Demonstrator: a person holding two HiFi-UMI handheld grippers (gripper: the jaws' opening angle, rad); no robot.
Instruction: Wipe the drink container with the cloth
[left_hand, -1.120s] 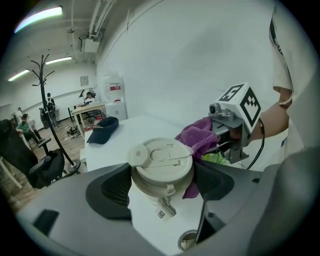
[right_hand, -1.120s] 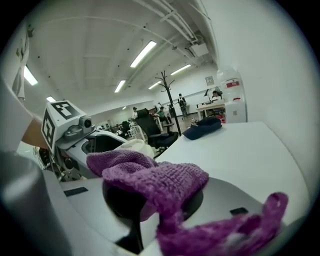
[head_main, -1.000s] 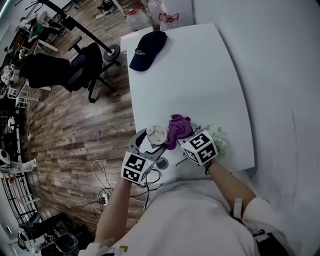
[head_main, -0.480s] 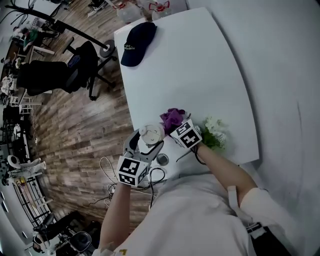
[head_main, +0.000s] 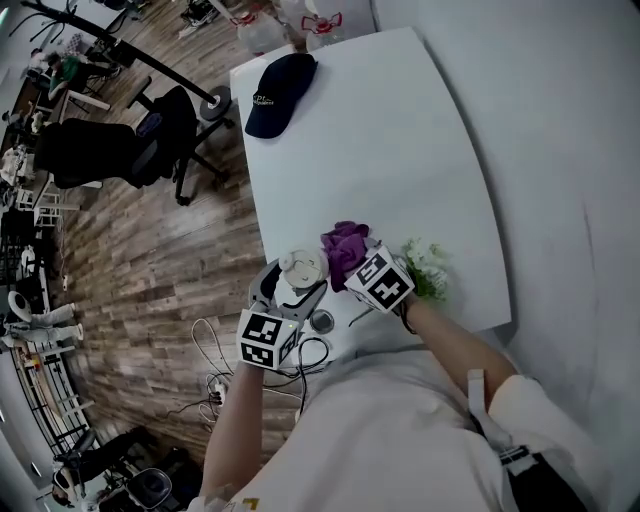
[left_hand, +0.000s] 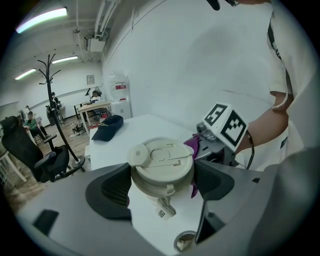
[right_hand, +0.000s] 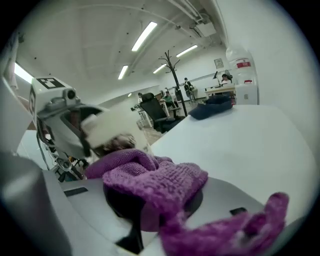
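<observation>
L gripper (head_main: 292, 288) has its jaws closed on the drink container (left_hand: 161, 161), one pad each side of the body just under the flip lid (left_hand: 159, 152). Container is upright, long axis vertical, lid up, held over the near L edge of the white desk (head_main: 400, 140). Can't tell if its base rests on the desk. R gripper (head_main: 354, 264) has its jaws pinched on the purple cloth (right_hand: 152, 182), w/ a loose tail hanging off the front.

Key relation: container sits to the L of the R jaws & just ahead, w/ the bunched cloth btw those jaws & the container wall. Touching or v. close; R gripper view is too blurred there to say which. So R gripper looks like the one to do the work, while L only steadies. Next move prob. needs the cloth pressed sideways vs the wall & run along the vertical axis or round it. L pads cover two sides, so those bits would need a turn or re-grip. Risk: too hard a push tilts the container in the L jaws.
</observation>
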